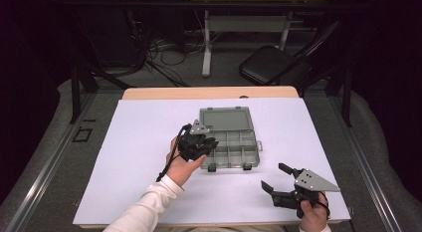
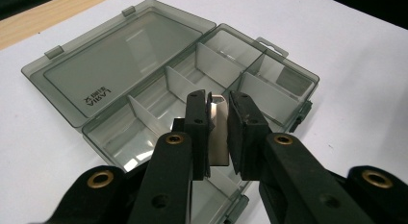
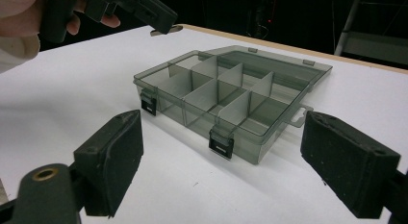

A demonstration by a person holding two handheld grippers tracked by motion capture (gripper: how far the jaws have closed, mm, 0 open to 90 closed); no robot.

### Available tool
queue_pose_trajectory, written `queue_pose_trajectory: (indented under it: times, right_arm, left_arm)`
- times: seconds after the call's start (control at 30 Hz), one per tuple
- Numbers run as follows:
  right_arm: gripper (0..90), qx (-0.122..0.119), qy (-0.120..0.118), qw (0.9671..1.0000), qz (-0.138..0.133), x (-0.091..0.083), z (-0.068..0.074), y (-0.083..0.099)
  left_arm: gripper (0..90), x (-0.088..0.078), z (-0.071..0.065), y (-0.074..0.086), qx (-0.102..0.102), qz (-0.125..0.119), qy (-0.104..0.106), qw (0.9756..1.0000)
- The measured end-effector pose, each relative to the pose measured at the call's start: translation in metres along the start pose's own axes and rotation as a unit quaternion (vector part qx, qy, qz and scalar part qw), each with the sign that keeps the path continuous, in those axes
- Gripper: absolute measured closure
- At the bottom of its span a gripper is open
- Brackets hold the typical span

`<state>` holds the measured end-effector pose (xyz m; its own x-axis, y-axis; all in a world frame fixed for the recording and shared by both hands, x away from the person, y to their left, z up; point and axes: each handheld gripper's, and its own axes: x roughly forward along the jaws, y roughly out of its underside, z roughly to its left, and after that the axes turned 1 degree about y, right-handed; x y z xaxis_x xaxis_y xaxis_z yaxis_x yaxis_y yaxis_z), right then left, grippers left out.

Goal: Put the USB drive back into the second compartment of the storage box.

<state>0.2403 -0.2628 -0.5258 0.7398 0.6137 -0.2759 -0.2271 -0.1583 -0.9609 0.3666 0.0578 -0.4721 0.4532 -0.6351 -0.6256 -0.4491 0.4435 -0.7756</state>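
High view: closest to the camera, the right gripper (image 1: 275, 178) sits near the front right of the white mat (image 1: 129, 157), jaws spread wide with nothing between them. In the right gripper view those pads frame the box (image 3: 226, 101) from well back, latches facing the camera, and the left gripper (image 3: 154, 15) hangs in the top left corner over the mat.

A bit further in, the left gripper (image 1: 211, 142) sits at the box's (image 1: 230, 142) left front edge, hand wrapped around it. The left gripper view is the good one: the jaws are clamped on a small metal piece (image 2: 219, 130), flat and shiny, held upright between the pads, right above the box's (image 2: 144, 104) front compartments. Can't tell exactly what the piece is.

The box itself is smoky see-through plastic, divided into little compartments, and sits about mid-mat. Its lid (image 1: 224, 119) is flipped open and lying flat on the far side.
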Motion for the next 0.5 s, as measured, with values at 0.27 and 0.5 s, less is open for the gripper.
queue_pose_trajectory:
  times: [0.27, 0.5]
  right_arm:
    - [14.5, 0.0, 0.0, 1.0, 0.0, 0.0, 0.0, 0.0]
    - [14.5, 0.0, 0.0, 1.0, 0.002, 0.0, 0.0, 0.0]
  left_arm:
    - [79.0, 0.004, 0.005, -0.008, 0.002, 0.006, -0.007, 1.0]
    - [79.0, 0.01, 0.011, -0.011, -0.005, 0.013, -0.013, 0.9998]
